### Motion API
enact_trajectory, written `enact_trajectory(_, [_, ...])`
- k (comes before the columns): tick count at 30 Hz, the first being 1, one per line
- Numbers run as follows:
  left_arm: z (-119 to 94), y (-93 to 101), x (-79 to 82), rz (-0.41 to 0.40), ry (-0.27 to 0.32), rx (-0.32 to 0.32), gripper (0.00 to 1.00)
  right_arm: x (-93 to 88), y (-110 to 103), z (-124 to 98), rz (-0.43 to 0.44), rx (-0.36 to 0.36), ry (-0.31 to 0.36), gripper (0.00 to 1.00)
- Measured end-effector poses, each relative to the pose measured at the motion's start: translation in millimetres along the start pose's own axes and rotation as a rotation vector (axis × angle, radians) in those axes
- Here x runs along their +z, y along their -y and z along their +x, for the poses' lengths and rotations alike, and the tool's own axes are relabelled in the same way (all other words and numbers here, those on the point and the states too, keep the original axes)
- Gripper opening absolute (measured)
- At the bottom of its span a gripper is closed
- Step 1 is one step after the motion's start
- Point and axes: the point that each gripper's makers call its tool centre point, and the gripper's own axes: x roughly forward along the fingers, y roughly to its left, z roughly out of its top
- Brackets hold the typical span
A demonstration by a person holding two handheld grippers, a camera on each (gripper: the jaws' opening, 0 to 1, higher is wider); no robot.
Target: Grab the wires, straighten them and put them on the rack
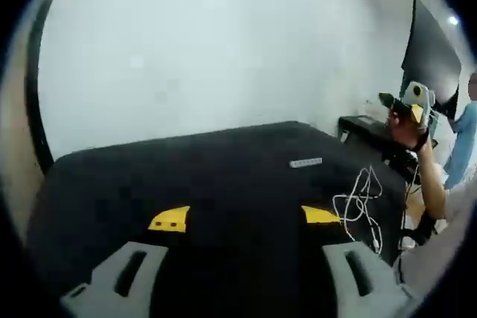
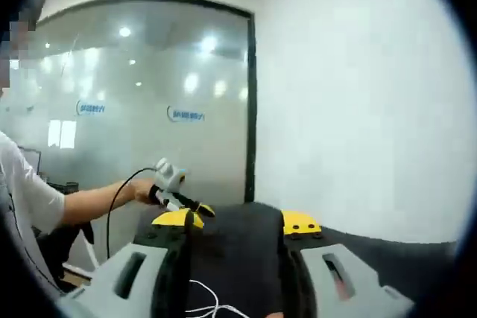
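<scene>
Both tools stood released, jaws apart over the black cloth-covered bench (image 1: 186, 176); the tangled white wires (image 1: 360, 202) lay ungrabbed at the left gripper view's lower right, so every step remained

1. Both views are bright, with soft, even light and no hard shadows.
2. The white wall (image 1: 186, 50) looks washed out in the left gripper view.
3. The black table (image 1: 223, 176) stays very dark, and little detail shows on it.
4. In the right gripper view, round ceiling lights shine as glare spots on the glass wall (image 2: 149, 94).
5. Both pictures are a bit blurry and soft.
6. Straight lines bend near the edges, like the dark door frame (image 2: 251, 109).
7. The white wires (image 1: 359, 202) look fuzzy.
</scene>
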Motion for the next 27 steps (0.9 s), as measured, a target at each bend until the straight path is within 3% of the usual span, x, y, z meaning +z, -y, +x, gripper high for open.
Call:
enact_trajectory(1, [-3.6, -1.8, 9.1, 0.029, 0.05, -0.004, 0.91, -3.1, 8.1, -19.1, 0.035, -0.054, -0.002, 0.44])
enact_trajectory(2, [-8.9, -1.1, 18.0, 0.079, 0.089, -0.014, 0.96, -5.0, 8.6, -38.7, 0.028, -0.089, 0.01, 0.45])
enact_trajectory(3, [-19.2, -13.5, 35.2, 0.17, 0.172, 0.073, 0.96, -3.4, 7.0, -55.3, -0.009, -0.101, 0.033, 0.47])
enact_trajectory(4, [-29.3, -20.5, 43.4, 0.174, 0.204, 0.133, 0.96, -3.5, 8.4, -75.7, -0.038, -0.149, 0.041, 0.48])
enact_trajectory(5, [-42.1, -22.1, 62.2, 0.236, 0.261, 0.156, 0.96, -2.5, 12.7, -88.8, -0.063, -0.193, 0.043, 0.46])
enact_trajectory(6, [-52.8, -16.8, 82.5, 0.233, 0.364, 0.138, 0.96, -1.3, 14.6, -99.6, -0.096, -0.226, 0.045, 0.42])
enact_trajectory(8, [-71.0, 6.9, 103.1, 0.173, 0.461, 0.106, 0.96, -2.1, 15.1, -111.5, -0.104, -0.26, 0.032, 0.39])
enact_trajectory(9, [-80.0, 10.8, 119.4, 0.137, 0.535, 0.098, 0.96, -2.4, 9.1, -114.5, -0.081, -0.255, 0.018, 0.39])
enact_trajectory(10, [-83.8, 17.4, 127.1, 0.094, 0.56, 0.102, 0.96, 1.1, 1.3, -117.6, -0.071, -0.236, 0.023, 0.4])
enact_trajectory(11, [-82.2, 35.9, 120.3, 0.044, 0.551, 0.096, 0.96, 3.7, -9.9, -118.4, -0.074, -0.204, 0.027, 0.42])
enact_trajectory(12, [-75.2, 47.3, 105.9, -0.029, 0.495, 0.092, 0.96, 3.1, -17.3, -120.4, -0.1, -0.186, 0.014, 0.44])
enact_trajectory(13, [-62.7, 61.4, 83.8, -0.112, 0.391, 0.034, 0.96, 2.1, -19.6, -123.3, -0.126, -0.2, 0.002, 0.44])
enact_trajectory(15, [-39.2, 106.6, 19.4, -0.199, 0.156, -0.099, 0.96, -5.3, -21.1, -131.4, -0.226, -0.239, -0.033, 0.41])
enact_trajectory(16, [-28.2, 126.3, -15.1, -0.274, 0.052, -0.133, 0.96, -8.7, -22.3, -133.5, -0.251, -0.245, -0.042, 0.4])
enact_trajectory(17, [-14.6, 146.0, -56.3, -0.346, -0.075, -0.159, 0.96, -12.8, -23.7, -136.2, -0.289, -0.257, -0.049, 0.4])
enact_trajectory(18, [-7.9, 152.6, -77.3, -0.369, -0.132, -0.156, 0.96, -18.3, -25.5, -138.7, -0.319, -0.263, -0.062, 0.4])
enact_trajectory(19, [9.9, 154.0, -100.0, -0.331, -0.241, -0.139, 0.96, -24.9, -29.5, -139.6, -0.333, -0.254, -0.078, 0.4])
enact_trajectory(20, [20.3, 150.0, -111.2, -0.279, -0.258, -0.091, 0.96, -30.3, -33.2, -140.2, -0.339, -0.245, -0.077, 0.41])
enact_trajectory(21, [33.7, 144.9, -109.3, -0.212, -0.19, -0.032, 0.95, -32.2, -35.7, -140.3, -0.334, -0.241, -0.071, 0.41])
enact_trajectory(22, [42.1, 142.6, -111.4, -0.16, -0.194, 0.001, 0.92, -34.2, -38.9, -140.5, -0.32, -0.233, -0.065, 0.41])
enact_trajectory(23, [49.8, 143.1, -109.8, -0.164, -0.194, -0.017, 0.76, -35.7, -42.3, -141.2, -0.316, -0.232, -0.063, 0.41])
enact_trajectory(25, [58.1, 143.2, -107.5, -0.254, -0.196, -0.027, 0.37, -36.3, -45.8, -145.2, -0.33, -0.239, -0.057, 0.41])
enact_trajectory(26, [62.9, 140.5, -105.5, -0.288, -0.187, -0.021, 0.27, -37.0, -44.9, -147.4, -0.334, -0.243, -0.058, 0.41])
enact_trajectory(27, [64.0, 139.5, -105.1, -0.276, -0.184, -0.027, 0.28, -38.5, -42.4, -149.0, -0.325, -0.252, -0.061, 0.4])
